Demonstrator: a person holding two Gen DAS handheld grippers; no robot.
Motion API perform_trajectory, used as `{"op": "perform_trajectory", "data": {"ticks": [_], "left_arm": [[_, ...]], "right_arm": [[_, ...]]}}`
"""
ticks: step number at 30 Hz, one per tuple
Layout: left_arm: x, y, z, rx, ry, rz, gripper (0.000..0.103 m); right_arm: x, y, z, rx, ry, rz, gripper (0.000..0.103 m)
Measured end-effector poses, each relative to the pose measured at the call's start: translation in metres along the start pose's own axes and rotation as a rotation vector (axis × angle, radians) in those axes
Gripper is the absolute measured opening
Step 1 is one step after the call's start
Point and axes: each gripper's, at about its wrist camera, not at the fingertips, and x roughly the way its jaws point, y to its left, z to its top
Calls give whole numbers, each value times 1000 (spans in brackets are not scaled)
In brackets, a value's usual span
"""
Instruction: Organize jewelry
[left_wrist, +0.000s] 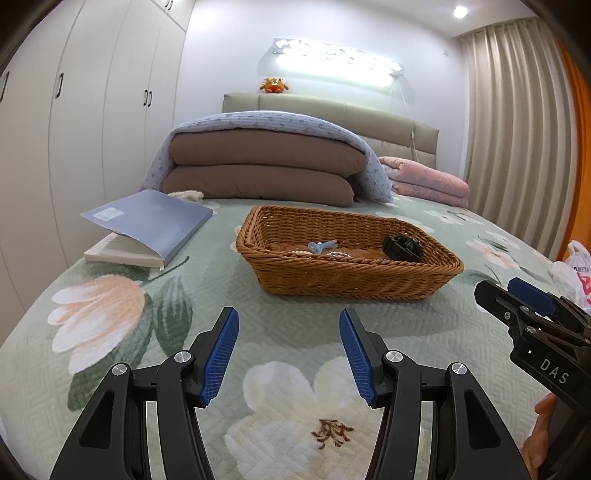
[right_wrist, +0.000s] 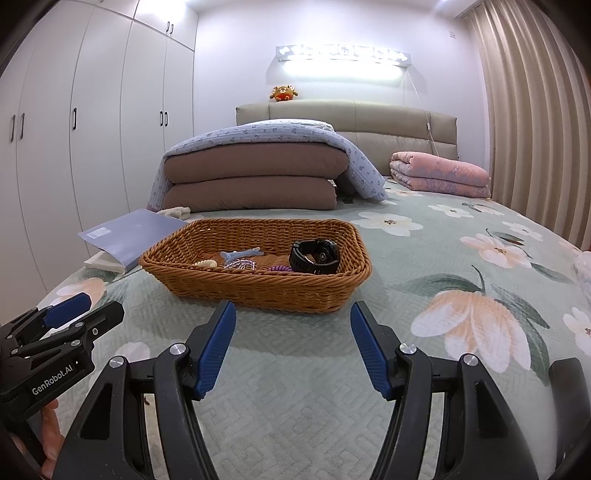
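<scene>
Room: bedroom with white wardrobe doors (right_wrist: 99, 122) along the left wall, beige pleated curtains (right_wrist: 532, 122) on the right, and a lit wall lamp (right_wrist: 341, 62) over a beige padded headboard (right_wrist: 373, 125); a small orange plush toy (right_wrist: 283, 93) sits on the headboard's top edge.
Bed: green quilted bedspread with large printed flowers (right_wrist: 424, 266); it carries everything below.
Bedding: folded brown duvet (right_wrist: 255, 177) under a blue patterned cover, with a folded pink quilt (right_wrist: 439, 175) to its right, both near the headboard.
Book: grey-blue covered book (left_wrist: 147, 225) lying face down and part open, just left of the basket.
Basket: brown oblong wicker basket (right_wrist: 258, 291) in the middle of the bed, ahead of both tools.
Jewelry: inside the basket lie a black wristwatch (right_wrist: 314, 256) at the right end, a light blue hair clip (right_wrist: 240, 254), a clear bead bracelet (right_wrist: 242, 264), a purple coiled hair tie (right_wrist: 280, 268) and a cream-coloured piece (right_wrist: 206, 263) toward the left.
Left tongs (left_wrist: 288, 354): blue-padded fingers spread wide apart, holding nothing, above the bedspread short of the basket.
Right tongs (right_wrist: 293, 347): blue-padded fingers likewise spread apart and holding nothing, pointing at the basket's near wall.
Bag: white plastic bag (left_wrist: 576, 266) at the bed's right edge.
</scene>
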Motion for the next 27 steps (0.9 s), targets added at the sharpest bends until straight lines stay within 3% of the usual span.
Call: {"op": "perform_trajectory", "data": {"ticks": [27], "left_arm": [[2,5,1,-10,9,15,59]], "right_arm": [[0,1,0,0,3,1,67]]}}
